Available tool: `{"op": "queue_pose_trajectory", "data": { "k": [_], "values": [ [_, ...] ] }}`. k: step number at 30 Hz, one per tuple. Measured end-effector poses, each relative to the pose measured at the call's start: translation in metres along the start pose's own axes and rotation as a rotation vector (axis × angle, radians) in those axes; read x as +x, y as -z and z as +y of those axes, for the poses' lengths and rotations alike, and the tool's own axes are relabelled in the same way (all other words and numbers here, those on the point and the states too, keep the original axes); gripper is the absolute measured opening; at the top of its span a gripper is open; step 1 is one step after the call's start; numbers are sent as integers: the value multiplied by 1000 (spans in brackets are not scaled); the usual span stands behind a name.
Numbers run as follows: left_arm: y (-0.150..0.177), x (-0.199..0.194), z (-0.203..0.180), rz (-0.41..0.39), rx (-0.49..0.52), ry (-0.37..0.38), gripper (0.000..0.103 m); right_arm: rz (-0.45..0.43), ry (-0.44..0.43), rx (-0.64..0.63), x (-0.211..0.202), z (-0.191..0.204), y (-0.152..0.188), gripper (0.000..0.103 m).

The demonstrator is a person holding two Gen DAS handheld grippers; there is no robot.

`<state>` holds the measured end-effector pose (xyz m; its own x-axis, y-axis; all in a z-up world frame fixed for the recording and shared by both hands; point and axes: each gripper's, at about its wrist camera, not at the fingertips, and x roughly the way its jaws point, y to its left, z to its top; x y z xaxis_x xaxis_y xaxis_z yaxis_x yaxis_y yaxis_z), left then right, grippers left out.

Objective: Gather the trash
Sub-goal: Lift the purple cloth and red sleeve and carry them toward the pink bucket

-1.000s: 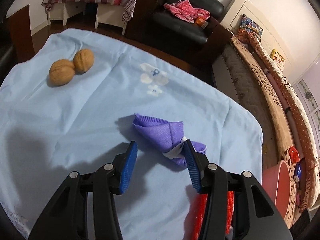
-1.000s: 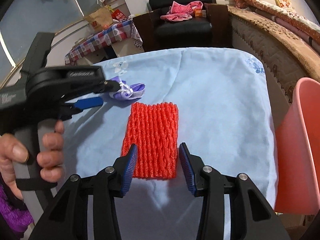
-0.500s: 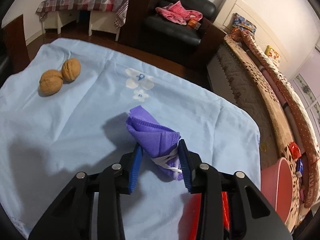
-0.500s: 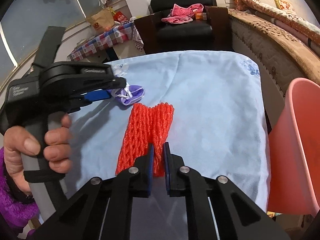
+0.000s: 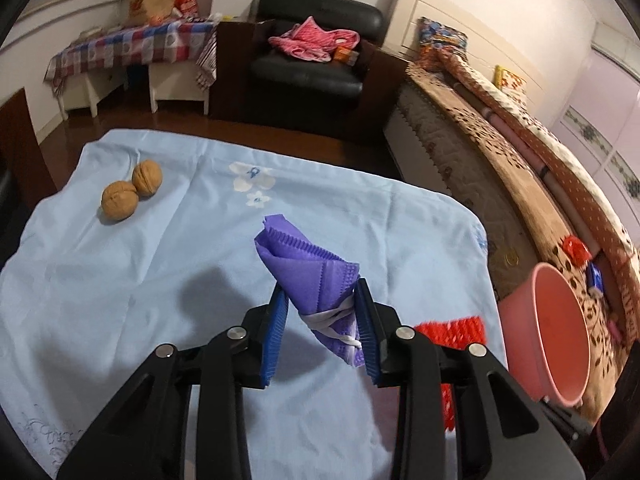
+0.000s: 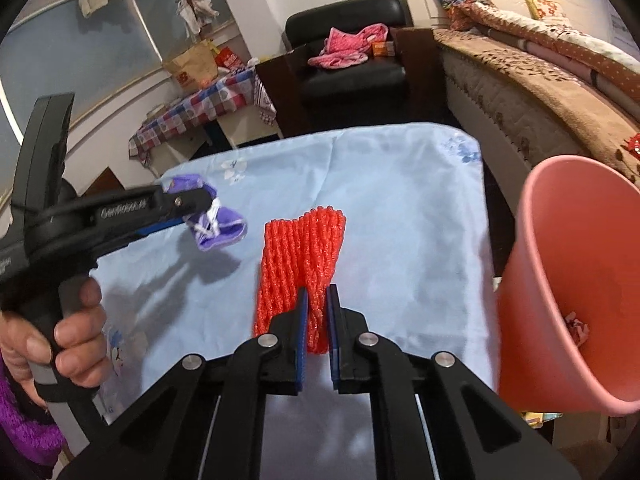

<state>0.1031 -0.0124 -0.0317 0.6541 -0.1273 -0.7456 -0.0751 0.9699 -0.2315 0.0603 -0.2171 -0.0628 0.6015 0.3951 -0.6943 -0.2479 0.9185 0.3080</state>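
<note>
Both tools now carry trash, so pickup's done & the drop is next. Left tool (image 5: 322,330) is clamped on the mask (image 5: 310,270), lifted off the desk (image 5: 120,280); 1 s ago its jaws stood wide w/ the mask lying flat between them. Right tool (image 6: 317,330) is clenched on the net (image 6: 302,258), near end raised; earlier it lay flat, ungripped. Bin (image 6: 576,280) sits just right of the right tool.

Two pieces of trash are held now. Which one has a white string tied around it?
The purple folded mask in the left claw. The red foam net in the right claw has no string.
</note>
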Motion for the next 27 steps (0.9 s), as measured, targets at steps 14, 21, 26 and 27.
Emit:
{"op": "queue_pose_trajectory", "data": {
  "k": [14, 21, 26, 27],
  "values": [
    [16, -22, -36, -11, 110, 8, 34, -71, 45, 24, -42, -13, 6, 8],
    [23, -31, -52, -22, 153, 11, 34, -100, 61, 48, -58, -18, 10, 8],
    [27, -36, -63, -30, 182, 17, 34, -113, 72, 62, -66, -24, 13, 8],
    [27, -37, -66, -32, 188, 17, 34, -117, 75, 67, -67, -26, 13, 8]
  ]
}}
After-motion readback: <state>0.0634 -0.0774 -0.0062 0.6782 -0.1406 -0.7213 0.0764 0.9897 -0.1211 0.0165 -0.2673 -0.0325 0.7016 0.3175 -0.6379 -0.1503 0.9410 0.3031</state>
